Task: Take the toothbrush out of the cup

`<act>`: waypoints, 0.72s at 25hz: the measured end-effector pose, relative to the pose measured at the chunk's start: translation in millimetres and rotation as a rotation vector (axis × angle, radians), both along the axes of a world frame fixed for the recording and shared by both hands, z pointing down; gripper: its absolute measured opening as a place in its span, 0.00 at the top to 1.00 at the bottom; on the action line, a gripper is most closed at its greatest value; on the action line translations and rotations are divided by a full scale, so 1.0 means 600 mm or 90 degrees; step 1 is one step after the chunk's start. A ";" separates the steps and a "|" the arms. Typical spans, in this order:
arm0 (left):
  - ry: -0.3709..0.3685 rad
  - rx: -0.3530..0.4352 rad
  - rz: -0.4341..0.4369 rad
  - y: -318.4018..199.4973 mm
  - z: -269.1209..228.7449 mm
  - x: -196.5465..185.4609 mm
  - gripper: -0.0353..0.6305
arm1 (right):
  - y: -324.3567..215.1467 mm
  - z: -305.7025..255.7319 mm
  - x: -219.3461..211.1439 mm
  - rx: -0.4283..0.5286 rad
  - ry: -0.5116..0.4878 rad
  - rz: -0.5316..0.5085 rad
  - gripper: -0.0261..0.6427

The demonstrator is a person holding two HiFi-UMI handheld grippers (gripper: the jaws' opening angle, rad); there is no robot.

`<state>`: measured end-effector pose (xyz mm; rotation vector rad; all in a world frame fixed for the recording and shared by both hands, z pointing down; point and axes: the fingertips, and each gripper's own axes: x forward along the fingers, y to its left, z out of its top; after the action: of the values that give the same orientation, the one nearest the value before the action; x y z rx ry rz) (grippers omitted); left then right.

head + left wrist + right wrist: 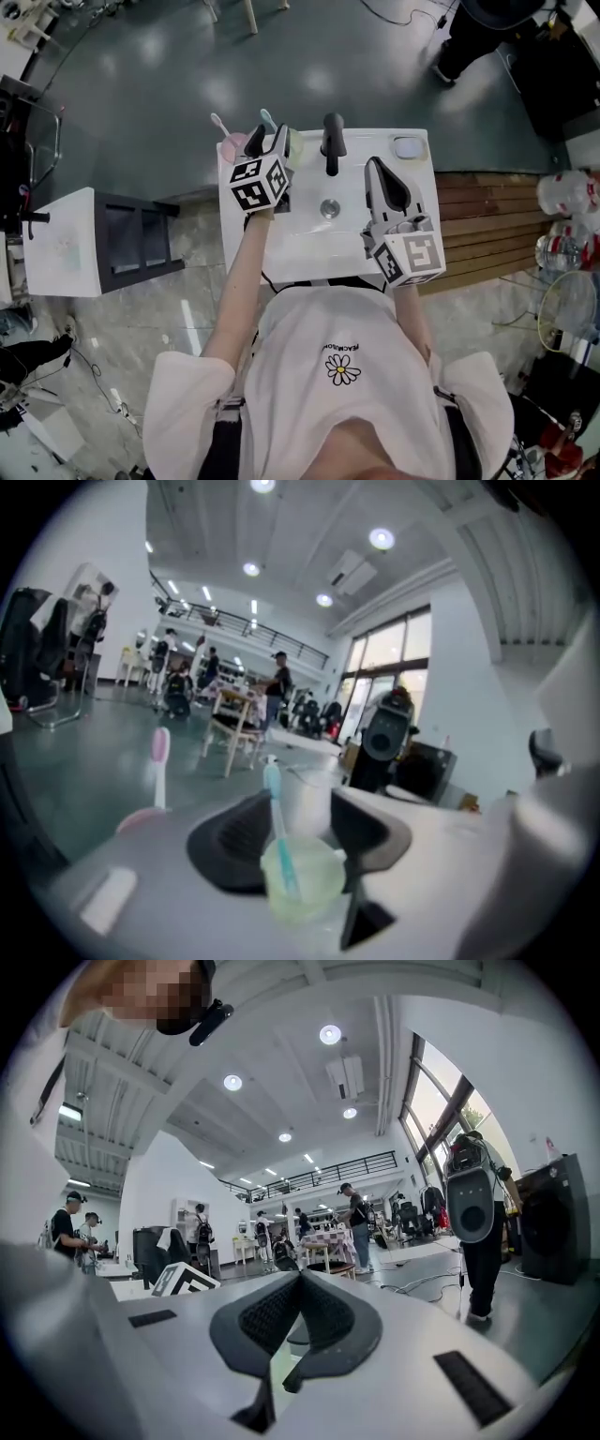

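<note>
A pale green cup [302, 883] stands at the back of the white sink [305, 239], and a blue toothbrush [275, 817] leans upright in it. My left gripper [302, 810] is open, its jaws on either side of the brush's handle and just above the cup's rim, touching neither. In the head view, the left gripper [268, 139] hovers over the green cup [296, 146] with the blue toothbrush [268, 119] poking out past it. A pink toothbrush [159, 761] stands in a pink cup [232, 144] to the left. My right gripper [377, 171] is shut and empty over the sink's right side.
A black faucet [332, 141] rises at the back of the basin, beside a small white dish [410, 147]. A white side table [61, 239] and a dark stool [141, 234] stand to the left. Wooden boards [478, 225] and plastic bottles [562, 197] lie to the right.
</note>
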<state>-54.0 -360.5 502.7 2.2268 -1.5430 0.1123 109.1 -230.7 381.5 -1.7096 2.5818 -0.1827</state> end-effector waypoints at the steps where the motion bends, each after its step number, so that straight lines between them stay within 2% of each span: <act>1: -0.001 -0.012 0.002 -0.006 0.011 0.003 0.66 | -0.001 0.003 0.002 -0.003 -0.001 0.002 0.97; 8: 0.000 -0.081 -0.022 -0.032 0.064 -0.007 0.67 | 0.002 0.013 0.009 -0.014 0.000 0.010 0.97; 18: -0.033 -0.114 -0.007 -0.040 0.089 -0.002 0.84 | -0.001 0.025 0.031 -0.027 0.004 0.037 0.97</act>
<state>-55.0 -384.5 556.3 2.0908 -1.5087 0.2950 127.9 -231.2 396.3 -1.8000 2.5464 -0.2324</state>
